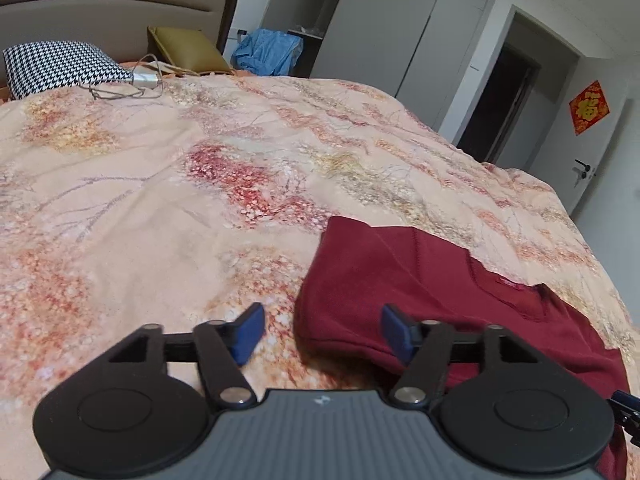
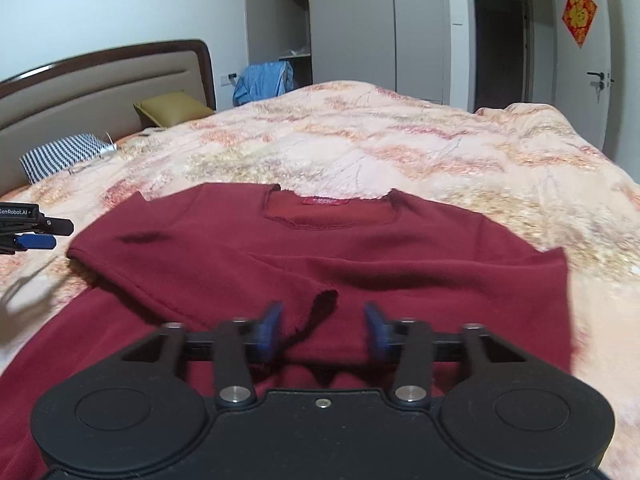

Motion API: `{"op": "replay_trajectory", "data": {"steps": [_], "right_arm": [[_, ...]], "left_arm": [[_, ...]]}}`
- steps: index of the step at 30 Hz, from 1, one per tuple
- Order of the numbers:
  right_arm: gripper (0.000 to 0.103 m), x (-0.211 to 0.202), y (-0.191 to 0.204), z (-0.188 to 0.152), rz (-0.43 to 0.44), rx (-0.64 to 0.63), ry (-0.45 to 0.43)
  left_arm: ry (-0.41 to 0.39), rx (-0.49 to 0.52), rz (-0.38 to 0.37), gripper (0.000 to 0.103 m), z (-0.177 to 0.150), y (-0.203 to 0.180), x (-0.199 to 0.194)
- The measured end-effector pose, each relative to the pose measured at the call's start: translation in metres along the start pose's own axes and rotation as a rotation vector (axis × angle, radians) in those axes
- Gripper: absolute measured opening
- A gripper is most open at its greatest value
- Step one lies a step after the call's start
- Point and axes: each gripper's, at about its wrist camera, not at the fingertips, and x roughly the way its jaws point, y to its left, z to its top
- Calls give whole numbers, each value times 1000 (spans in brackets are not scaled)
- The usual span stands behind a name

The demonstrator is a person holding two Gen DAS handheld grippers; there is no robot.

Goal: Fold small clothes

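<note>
a: the dark red top (image 2: pixel 320 248) lies flat on the floral bedspread (image 2: pixel 400 140), left sleeve (image 2: pixel 224 276) folded across the chest, its cuff just ahead of the right gripper (image 2: pixel 323 326).

b: jaws apart, nothing clamped. the left gripper (image 1: pixel 322 332) is spread too, empty, folded shoulder edge just ahead to its right.

a: both tilt down over the near hem. next, i'd say, the other sleeve needs pinching and crossing.

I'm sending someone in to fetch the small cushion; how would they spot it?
Go to the head of the bed, by the padded headboard. The cushion leans against its end, plain olive-gold, unlike the black-and-white patterned pillow beside it.
</note>
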Motion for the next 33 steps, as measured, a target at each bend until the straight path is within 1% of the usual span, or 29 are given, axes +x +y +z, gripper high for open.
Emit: {"op": "replay_trajectory", "data": {"steps": [1,2,4,6,9,12,16,19,22,27,32,33], "right_arm": [[76,-11,-3,-3,-1,7,-6],[80,-23,-5,-8,-5,13,-12],[96,-47,-11,-18,-18,23,-17],[102,-73,-16,-31,-32,44,-20],[102,-108,-23,-53,-46,81,-10],[102,-138,-28,-75,-80,116,4],[102,-170,-33,-106,-97,202,19],[102,-189,-34,-128,-93,268,30],[102,-200,-32,-144,-75,322,38],[102,-210,-24,-162,-69,372,46],[102,-211,-15,-169,-53,386,44],[100,-211,-13,-170,-54,382,41]], "left_arm": [[-5,8,-4,84,-3,-2,-8],[-8,19,-9,87,-7,-5,-17],[-10,42,-21,99,-16,-10,-35],[-4,60,-28,103,-29,-14,-53],[24,79,-35,103,-52,-17,-77],[64,75,-43,103,-77,-18,-97],[121,76,-58,103,-110,-17,-119],[170,67,-61,103,-131,-15,-128],[199,80,-52,103,-147,-15,-135],[227,100,-31,103,-164,-19,-142],[255,96,-16,103,-177,-18,-145],[259,83,-17,102,-177,-17,-146]]}}
